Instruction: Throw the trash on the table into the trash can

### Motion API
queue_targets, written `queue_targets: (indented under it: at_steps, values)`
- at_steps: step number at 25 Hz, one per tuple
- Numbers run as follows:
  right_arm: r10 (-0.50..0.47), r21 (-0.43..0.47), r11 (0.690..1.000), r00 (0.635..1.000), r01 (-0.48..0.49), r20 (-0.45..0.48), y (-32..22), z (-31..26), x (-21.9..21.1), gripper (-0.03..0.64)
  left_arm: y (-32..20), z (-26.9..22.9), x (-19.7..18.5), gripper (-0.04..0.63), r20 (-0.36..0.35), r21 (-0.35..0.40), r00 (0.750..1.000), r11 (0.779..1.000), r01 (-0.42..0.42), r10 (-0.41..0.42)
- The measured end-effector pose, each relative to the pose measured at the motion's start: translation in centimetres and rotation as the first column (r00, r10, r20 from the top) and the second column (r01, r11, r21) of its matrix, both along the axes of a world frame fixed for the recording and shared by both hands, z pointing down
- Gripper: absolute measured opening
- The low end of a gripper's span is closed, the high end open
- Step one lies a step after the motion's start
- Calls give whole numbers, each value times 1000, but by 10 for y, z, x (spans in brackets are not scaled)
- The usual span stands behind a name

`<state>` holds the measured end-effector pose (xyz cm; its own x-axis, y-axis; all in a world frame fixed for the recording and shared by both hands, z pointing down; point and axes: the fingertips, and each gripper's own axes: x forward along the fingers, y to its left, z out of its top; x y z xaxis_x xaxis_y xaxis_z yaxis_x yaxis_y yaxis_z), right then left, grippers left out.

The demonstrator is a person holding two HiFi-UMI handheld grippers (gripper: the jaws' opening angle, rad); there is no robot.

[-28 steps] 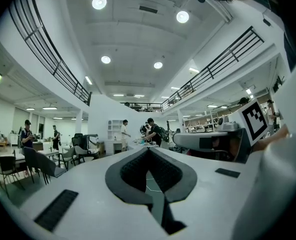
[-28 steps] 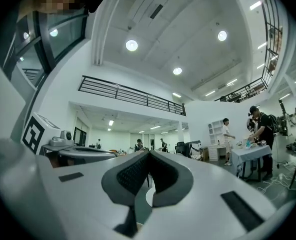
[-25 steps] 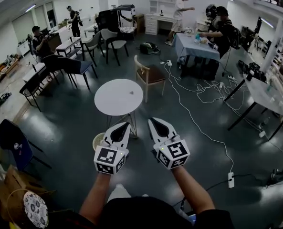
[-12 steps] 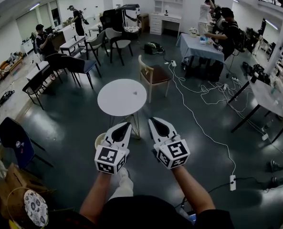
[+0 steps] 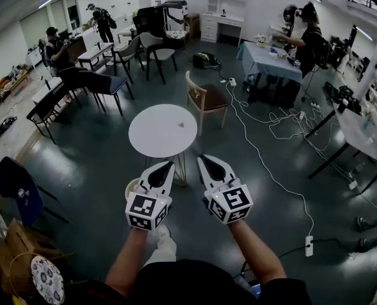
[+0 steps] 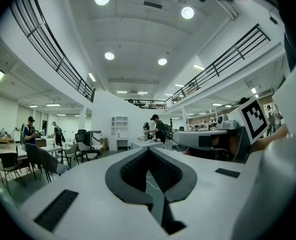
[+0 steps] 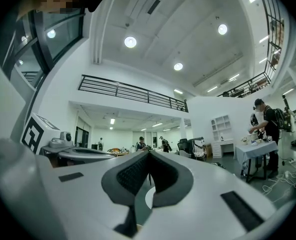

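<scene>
Holding white left gripper and white right gripper level, jaws pressed together, empty, before round white table.

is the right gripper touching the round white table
Apart. The head view shows dark floor between the tip of the right gripper and the near rim of the round white table.

Left claw closed and empty, right claw alongside, chairs beyond.
</scene>
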<state>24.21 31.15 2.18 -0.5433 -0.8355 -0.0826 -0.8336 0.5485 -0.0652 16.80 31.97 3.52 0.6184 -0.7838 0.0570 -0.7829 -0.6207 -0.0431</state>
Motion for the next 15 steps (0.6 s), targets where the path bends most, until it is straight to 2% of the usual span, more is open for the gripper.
queue_targets:
  at_steps: [15]
  values:
    - [33, -56, 998, 999, -33, 3, -176, 18, -33, 18, -174, 20, -36, 11, -10, -68, 1000, 997, -21, 20]
